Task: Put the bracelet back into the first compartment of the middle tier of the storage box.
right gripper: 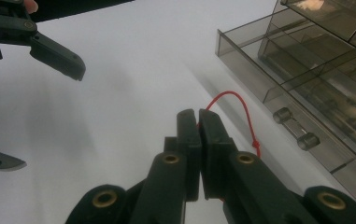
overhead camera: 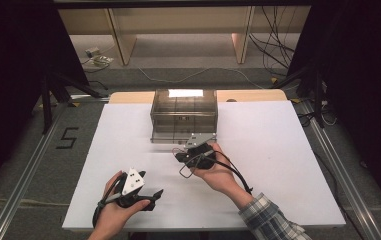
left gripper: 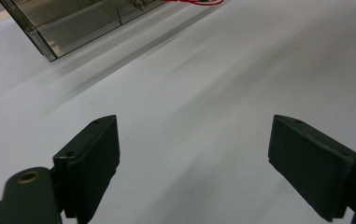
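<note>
Standing over the white bench (overhead camera: 278,165), I see a smoky clear drawer box (overhead camera: 183,116) at its far middle, its lower drawer (right gripper: 278,100) pulled out a little toward the person; the right claw (right gripper: 198,122) sits just in front of that drawer, jaws pressed together on a thin red string (right gripper: 241,109), which loops up from between the jaw tips and runs down with a small knot beside the drawer's cylindrical handle (right gripper: 296,128); the right hand (overhead camera: 218,170) holds that claw low over the bench, a plaid sleeve (overhead camera: 270,217) behind it; the left claw (left gripper: 194,154) hangs nearer the person at the bench's near left, well apart from the box, its jaws spread wide with nothing between them but bare white surface; the left hand (overhead camera: 115,210) grips it from below.
</note>
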`<state>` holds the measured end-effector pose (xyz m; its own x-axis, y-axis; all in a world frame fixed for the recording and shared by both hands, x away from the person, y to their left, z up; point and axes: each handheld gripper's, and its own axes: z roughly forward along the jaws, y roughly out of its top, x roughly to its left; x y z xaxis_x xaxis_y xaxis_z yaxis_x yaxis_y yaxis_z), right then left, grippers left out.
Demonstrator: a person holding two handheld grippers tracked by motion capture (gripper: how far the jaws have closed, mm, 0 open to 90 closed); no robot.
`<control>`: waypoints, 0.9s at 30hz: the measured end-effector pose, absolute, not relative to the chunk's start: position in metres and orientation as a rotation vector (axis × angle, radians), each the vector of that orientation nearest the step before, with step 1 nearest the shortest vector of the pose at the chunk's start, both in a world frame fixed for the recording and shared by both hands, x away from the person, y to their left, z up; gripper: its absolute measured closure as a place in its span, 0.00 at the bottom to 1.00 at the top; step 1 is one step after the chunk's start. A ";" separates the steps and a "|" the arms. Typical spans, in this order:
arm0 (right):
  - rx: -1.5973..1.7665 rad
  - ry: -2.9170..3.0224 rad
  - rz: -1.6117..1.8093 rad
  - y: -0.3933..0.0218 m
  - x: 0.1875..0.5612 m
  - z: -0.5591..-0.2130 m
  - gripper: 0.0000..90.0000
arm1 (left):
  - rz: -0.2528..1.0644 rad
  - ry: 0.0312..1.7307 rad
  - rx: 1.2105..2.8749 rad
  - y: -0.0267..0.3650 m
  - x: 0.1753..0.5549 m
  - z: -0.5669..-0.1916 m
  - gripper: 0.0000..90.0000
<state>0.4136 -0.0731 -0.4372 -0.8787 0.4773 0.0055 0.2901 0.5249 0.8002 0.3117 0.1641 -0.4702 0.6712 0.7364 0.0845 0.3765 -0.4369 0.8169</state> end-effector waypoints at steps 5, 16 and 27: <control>0.649 2.545 1.275 -0.074 0.416 -0.436 0.98 | 0.558 0.858 2.063 0.164 0.312 -0.470 0.19; 0.656 2.539 1.272 -0.074 0.420 -0.432 0.98 | 0.558 0.859 2.062 0.164 0.312 -0.470 0.19; 0.655 2.531 1.271 -0.072 0.426 -0.426 0.98 | 0.557 0.859 2.060 0.164 0.312 -0.470 0.19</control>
